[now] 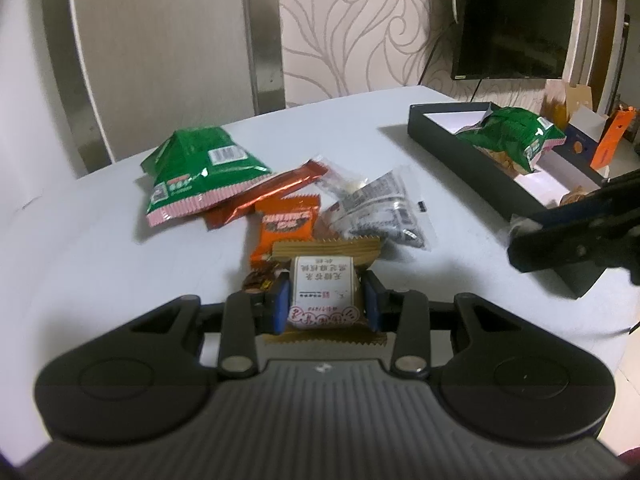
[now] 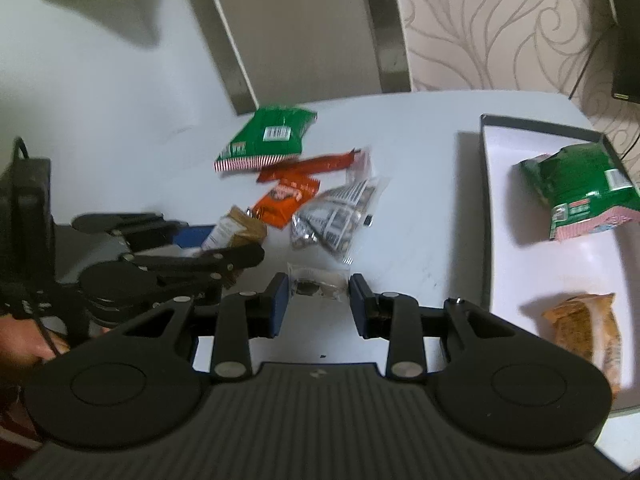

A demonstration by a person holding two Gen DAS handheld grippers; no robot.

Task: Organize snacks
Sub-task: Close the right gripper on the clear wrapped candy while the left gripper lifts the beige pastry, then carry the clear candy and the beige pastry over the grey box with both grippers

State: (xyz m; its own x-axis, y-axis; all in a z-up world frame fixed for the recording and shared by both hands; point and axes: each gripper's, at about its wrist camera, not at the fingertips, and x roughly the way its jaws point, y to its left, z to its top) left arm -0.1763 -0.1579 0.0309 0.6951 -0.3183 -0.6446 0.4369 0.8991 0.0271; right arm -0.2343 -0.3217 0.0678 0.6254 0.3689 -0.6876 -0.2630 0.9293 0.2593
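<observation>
The brown cake pack [image 1: 325, 294] sits crosswise between our left jaws, its crimped ends pointing ahead and back toward the camera, its white label up. The blue pads [image 1: 282, 304] press on its two long flanks, so the left gripper [image 1: 326, 300] is clamped on it, just above the near edge of the snack pile on the table [image 1: 100, 248]. From there the box [image 1: 448, 128] lies ahead and well to the right, past the silver pack [image 1: 380, 208]. That is the relation we think matters: the carry must go rightward across the pile, and the pack's long axis already runs roughly along the box's long side, so we judge little turning is needed.

The right gripper [image 2: 318, 300] is nearer the box, whose dark wall [image 2: 486, 216] stands just right of its jaws. Those jaws stand apart, and no pad touches anything. A small clear packet [image 2: 318, 286] lies on the table beyond and between them, lengthwise across the gap. We cannot tell how far above it they hang.

Inside the box lie a green bag [image 2: 580, 192] at the far end and an orange pack [image 2: 584, 328] nearer. The white floor between them looks free, a likely spot for the cake pack.
</observation>
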